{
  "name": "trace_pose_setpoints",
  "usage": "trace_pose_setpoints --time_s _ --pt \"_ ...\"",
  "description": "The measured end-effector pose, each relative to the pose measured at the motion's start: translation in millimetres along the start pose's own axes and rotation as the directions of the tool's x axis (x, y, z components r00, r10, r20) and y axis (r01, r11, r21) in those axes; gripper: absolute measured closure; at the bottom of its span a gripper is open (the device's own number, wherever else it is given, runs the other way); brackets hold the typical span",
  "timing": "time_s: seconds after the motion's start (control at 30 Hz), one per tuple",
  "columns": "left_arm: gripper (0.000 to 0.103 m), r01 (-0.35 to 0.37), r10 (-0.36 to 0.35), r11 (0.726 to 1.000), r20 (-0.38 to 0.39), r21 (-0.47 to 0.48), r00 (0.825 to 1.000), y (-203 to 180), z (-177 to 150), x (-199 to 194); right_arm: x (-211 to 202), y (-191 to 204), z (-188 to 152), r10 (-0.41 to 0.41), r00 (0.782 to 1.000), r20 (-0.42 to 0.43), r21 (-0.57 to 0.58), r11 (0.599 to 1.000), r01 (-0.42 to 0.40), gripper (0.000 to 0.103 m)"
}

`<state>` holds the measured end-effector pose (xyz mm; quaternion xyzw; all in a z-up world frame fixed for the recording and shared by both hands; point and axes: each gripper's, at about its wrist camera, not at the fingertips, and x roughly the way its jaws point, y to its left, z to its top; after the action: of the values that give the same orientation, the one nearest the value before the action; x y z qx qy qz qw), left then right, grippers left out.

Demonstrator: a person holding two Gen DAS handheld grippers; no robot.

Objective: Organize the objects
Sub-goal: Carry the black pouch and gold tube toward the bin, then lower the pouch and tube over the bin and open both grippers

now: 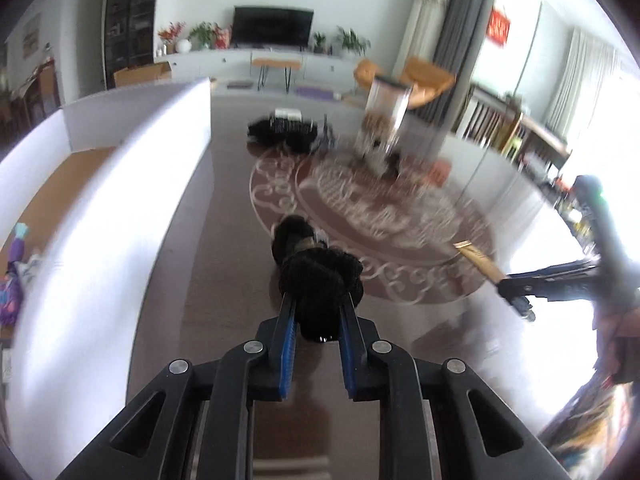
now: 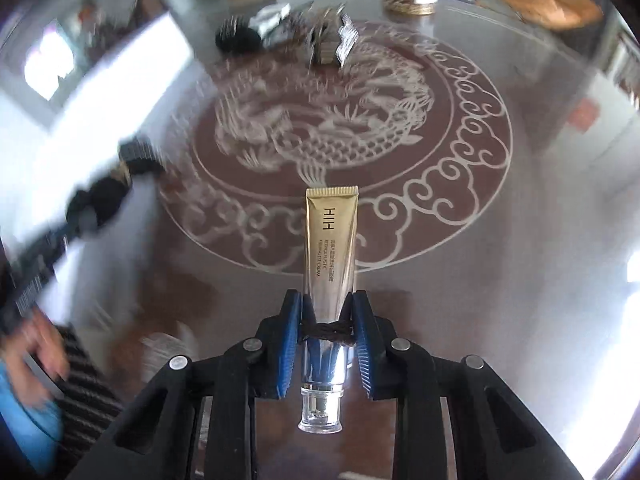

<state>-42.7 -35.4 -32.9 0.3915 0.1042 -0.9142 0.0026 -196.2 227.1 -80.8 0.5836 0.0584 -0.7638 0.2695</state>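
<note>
My left gripper (image 1: 319, 300) is shut on a black fuzzy hair tie (image 1: 320, 276) with a gold-brown piece at its far end, held above the table. In the right wrist view, my right gripper (image 2: 327, 300) is shut on a gold and silver cream tube (image 2: 330, 236). Its clear cap points back at the camera and a thin dark band wraps its lower part. The left wrist view shows the right gripper (image 1: 516, 292) at the right with the gold tube (image 1: 478, 258) sticking out. In the right wrist view, the left gripper (image 2: 96, 204) is a blur at the left.
A glass table with a dragon pattern (image 2: 460, 128) lies below. A white box (image 1: 120, 184) with purple items inside stands along its left. A clear jar (image 1: 384, 120), a black brush (image 1: 284, 130) and foil packets (image 2: 332, 40) sit at the far side. A person's hand (image 2: 36, 352) is lower left.
</note>
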Motion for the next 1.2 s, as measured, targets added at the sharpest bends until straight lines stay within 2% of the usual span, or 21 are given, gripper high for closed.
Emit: trace_pose_setpoints --time_s 0.13,0.23,0.37,0.47,0.53,0.6,0.67,0.73,0.77,0.8,0.87,0.97,1.1,1.13,1.17,1.2 --pt "0.085 0.003 0.000 0.999 0.082 -0.034 0.997 11.0 15.2 -42.1 -28.7 15.6 10.1 0.119 0.988 0.097 0.045 0.991 -0.123 0.076" --pt "0.085 0.003 0.011 0.996 0.154 -0.089 0.988 29.4 29.6 -77.2 -56.0 44.4 29.5 0.198 0.965 0.172 0.025 0.978 -0.205 0.076" --pt "0.085 -0.001 0.046 0.984 0.247 -0.179 0.968 69.1 47.7 -126.7 -89.3 102.9 59.9 0.312 0.913 0.263 -0.064 0.950 -0.306 0.076" --pt "0.085 -0.027 0.099 0.968 0.279 -0.249 0.955 110.8 59.2 -157.1 -99.8 160.7 82.1 0.403 0.871 0.281 -0.151 0.915 -0.375 0.076" --pt "0.085 -0.037 0.101 0.969 0.256 -0.244 0.961 127.6 63.6 -167.4 -103.7 198.3 93.6 0.463 0.843 0.275 -0.201 0.885 -0.420 0.076" --pt "0.084 -0.035 0.078 0.977 0.198 -0.212 0.977 126.4 59.7 -172.1 -108.8 227.0 100.1 0.519 0.810 0.273 -0.232 0.852 -0.469 0.076" --pt "0.074 -0.019 0.035 0.990 0.111 -0.142 0.993 103.7 47.3 -162.7 -115.4 241.2 102.1 0.545 0.792 0.275 -0.254 0.836 -0.487 0.076" --pt "0.024 0.016 -0.014 0.998 0.026 -0.061 1.000 65.4 20.5 -143.5 -118.1 241.9 101.2 0.540 0.792 0.285 -0.253 0.839 -0.482 0.076" --pt "0.015 0.025 -0.024 0.999 0.014 -0.046 1.000 51.9 8.6 -137.6 -121.8 236.3 98.9 0.536 0.793 0.290 -0.248 0.842 -0.479 0.076" --pt "0.014 0.040 -0.040 0.999 -0.002 -0.034 0.999 36.5 -5.1 -126.9 -126.3 227.8 96.4 0.529 0.795 0.296 -0.239 0.847 -0.475 0.076" --pt "0.014 0.068 -0.070 0.997 -0.069 -0.030 0.995 13.7 -26.4 -96.6 -137.0 202.7 88.8 0.505 0.803 0.316 -0.219 0.862 -0.457 0.076" --pt "0.014 0.029 -0.034 0.999 -0.139 -0.037 0.990 -1.0 -46.0 -56.1 -160.9 158.6 76.8 0.438 0.827 0.353 -0.184 0.899 -0.398 0.076" --pt "0.014 -0.082 0.103 0.991 -0.200 0.110 0.974 -24.8 -65.1 -14.9 -188.3 118.8 56.9 0.354 0.850 0.391 -0.149 0.935 -0.321 0.076" --pt "0.019 -0.116 0.146 0.982 -0.209 0.150 0.967 -28.5 -69.6 -5.5 -192.5 111.6 54.1 0.342 0.851 0.397 -0.142 0.940 -0.311 0.076" --pt "0.031 -0.136 0.173 0.974 -0.213 0.179 0.962 -27.7 -75.2 3.7 -196.0 106.6 51.6 0.338 0.851 0.402 -0.136 0.941 -0.310 0.076" --pt "0.071 -0.135 0.176 0.971 -0.213 0.195 0.961 -28.7 -79.3 8.8 -199.8 103.6 47.8 0.341 0.848 0.405 -0.130 0.940 -0.316 0.076"
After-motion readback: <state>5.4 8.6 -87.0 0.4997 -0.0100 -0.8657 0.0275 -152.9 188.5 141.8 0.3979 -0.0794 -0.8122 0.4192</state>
